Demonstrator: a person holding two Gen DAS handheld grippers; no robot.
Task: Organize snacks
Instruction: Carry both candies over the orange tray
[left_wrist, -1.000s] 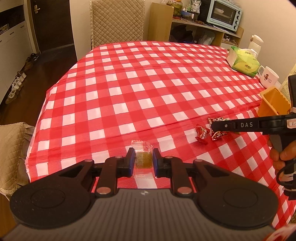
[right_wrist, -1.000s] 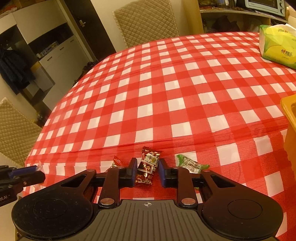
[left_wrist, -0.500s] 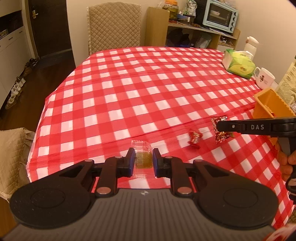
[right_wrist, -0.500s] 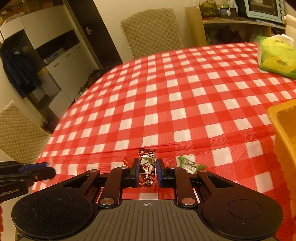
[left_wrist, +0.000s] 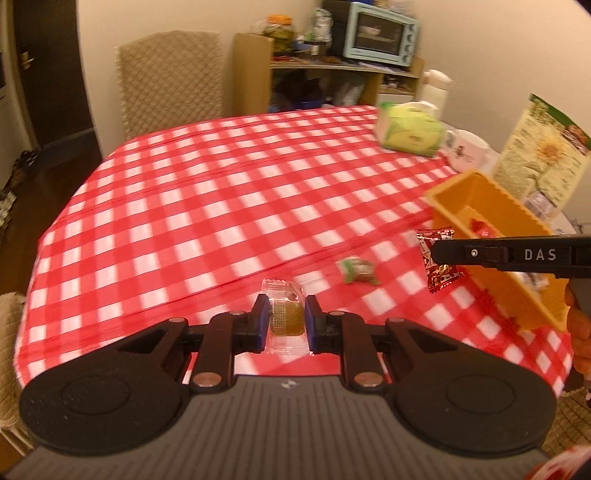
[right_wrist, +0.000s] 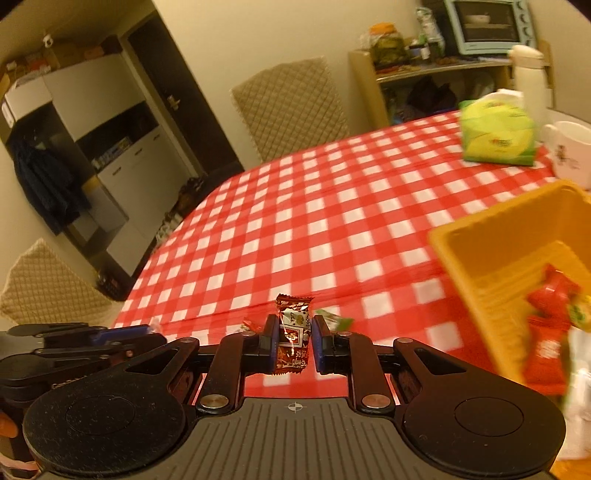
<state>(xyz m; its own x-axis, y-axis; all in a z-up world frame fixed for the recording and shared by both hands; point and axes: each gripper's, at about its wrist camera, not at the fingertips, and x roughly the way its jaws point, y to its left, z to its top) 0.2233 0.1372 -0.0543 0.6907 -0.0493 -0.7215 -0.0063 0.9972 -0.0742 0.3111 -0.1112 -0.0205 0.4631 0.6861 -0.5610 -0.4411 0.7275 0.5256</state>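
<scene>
Left gripper (left_wrist: 286, 319) clamped on clear-wrapped amber jelly sweet (left_wrist: 285, 320), held above red-checked tablecloth (left_wrist: 207, 206). Right gripper (right_wrist: 294, 341) pinching red-brown foil candy (right_wrist: 293, 336), shiny, twisted ends, upright, just beside orange bin (right_wrist: 480, 254). Green-wrapped candy (left_wrist: 357, 270) lying on cloth near bin. Red packets (right_wrist: 546, 332) inside bin.

Right gripper (right_wrist: 294, 341) fingers (right_wrist: 271, 341) clamp red candy (right_wrist: 293, 334); orange bin (right_wrist: 491, 254) right.

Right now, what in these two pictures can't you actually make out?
- Orange bin: right wrist view, cut off by the right edge; the snacks inside are blurred.
- Green candy: right wrist view, half hidden behind the right gripper fingers.
- Print on the red candy: left wrist view, too small, partly covered by a finger.
</scene>
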